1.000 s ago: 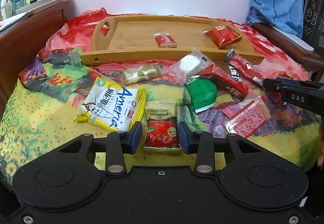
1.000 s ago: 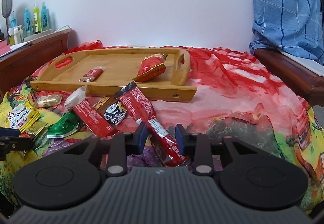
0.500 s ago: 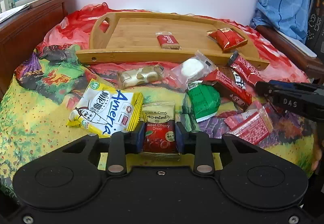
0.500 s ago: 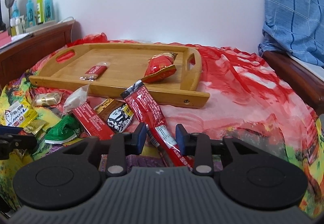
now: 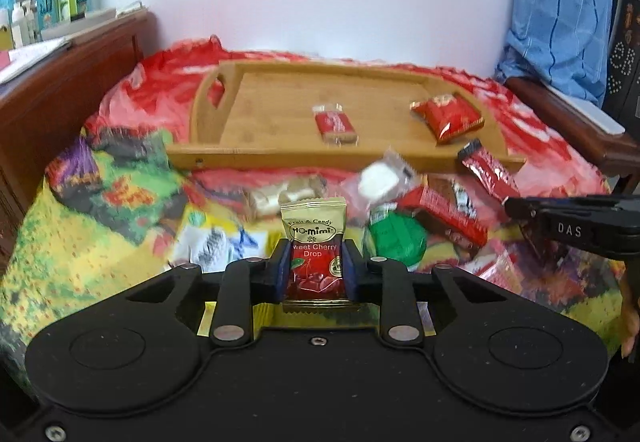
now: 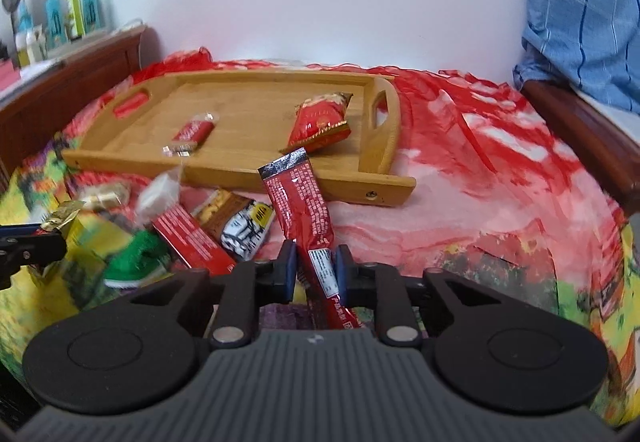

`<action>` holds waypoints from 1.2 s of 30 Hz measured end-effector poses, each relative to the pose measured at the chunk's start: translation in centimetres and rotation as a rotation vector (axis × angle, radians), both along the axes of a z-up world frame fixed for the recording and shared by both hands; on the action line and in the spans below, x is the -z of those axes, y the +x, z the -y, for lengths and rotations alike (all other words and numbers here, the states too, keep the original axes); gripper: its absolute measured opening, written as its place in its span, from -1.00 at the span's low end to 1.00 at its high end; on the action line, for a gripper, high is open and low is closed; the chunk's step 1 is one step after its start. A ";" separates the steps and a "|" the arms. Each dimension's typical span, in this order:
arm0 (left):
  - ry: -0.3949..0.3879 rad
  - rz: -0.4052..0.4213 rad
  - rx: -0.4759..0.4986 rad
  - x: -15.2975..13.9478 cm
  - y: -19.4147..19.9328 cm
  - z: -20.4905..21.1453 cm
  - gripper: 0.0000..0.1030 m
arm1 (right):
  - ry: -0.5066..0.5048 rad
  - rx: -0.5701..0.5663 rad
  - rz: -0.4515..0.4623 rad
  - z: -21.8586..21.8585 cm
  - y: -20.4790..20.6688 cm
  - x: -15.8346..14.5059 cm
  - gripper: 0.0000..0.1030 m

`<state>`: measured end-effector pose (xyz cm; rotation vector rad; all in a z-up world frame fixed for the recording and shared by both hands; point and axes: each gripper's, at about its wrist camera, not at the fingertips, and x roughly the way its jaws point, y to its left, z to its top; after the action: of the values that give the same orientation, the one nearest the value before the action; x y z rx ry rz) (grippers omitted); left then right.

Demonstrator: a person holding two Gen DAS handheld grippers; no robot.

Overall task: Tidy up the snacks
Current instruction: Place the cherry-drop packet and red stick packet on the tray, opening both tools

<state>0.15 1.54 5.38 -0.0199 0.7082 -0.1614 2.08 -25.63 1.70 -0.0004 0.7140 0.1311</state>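
Between the left gripper's (image 5: 316,272) blue pads a cherry drop sachet (image 5: 314,250) is clamped — jaws closing on it, pads pressed against both edges; its gold top stands upright above the fingers, and it looks lifted off the bedspread (image 5: 92,242), though contact underneath cannot be confirmed. At 12 o'clock from that grip the bamboo tray (image 5: 280,158) is seen; two snacks are already inside: a small red bar (image 5: 334,123) near centre, a red pouch (image 5: 447,117) at the right end. Between tray and gripper the loose pile is spread: gold-wrapped sweets (image 5: 280,198) at 11 o'clock, a clear packet with a white piece (image 5: 380,180) at 1 o'clock, a green packet (image 5: 396,242) just beside the sachet at 3 o'clock, a flat red pack (image 5: 444,216) beyond it; a blurred yellow-white packet (image 5: 216,242) at 9 o'clock.

On the right side, the right gripper (image 6: 316,272) is closed on a long red stick pack (image 6: 304,210); the lower part is pinched between the pads, the upper end is tilted toward 11 o'clock, overlapping the tray's front rail (image 6: 240,174) in view — touching or not cannot be told. At 10 o'clock from that grip a brown-and-white packet (image 6: 240,222) lies just beside the stick.
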 end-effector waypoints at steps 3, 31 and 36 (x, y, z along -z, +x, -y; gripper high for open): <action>-0.001 0.025 0.008 -1.3 0.3 0.0 -0.52 | 0.050 0.010 -0.001 0.5 0.0 -1.1 -0.54; -0.059 -0.086 -0.061 -2.5 18.3 -0.9 -0.52 | 0.491 0.181 -0.167 -1.1 15.8 -3.6 -0.53; -0.048 -0.093 -0.054 -1.4 19.7 -0.2 -0.52 | 0.465 0.210 -0.171 -2.0 16.9 -2.1 -0.53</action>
<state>19.81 1.71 6.77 -0.0932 0.7955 -0.1262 19.01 -23.62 3.80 0.5342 0.8362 0.0943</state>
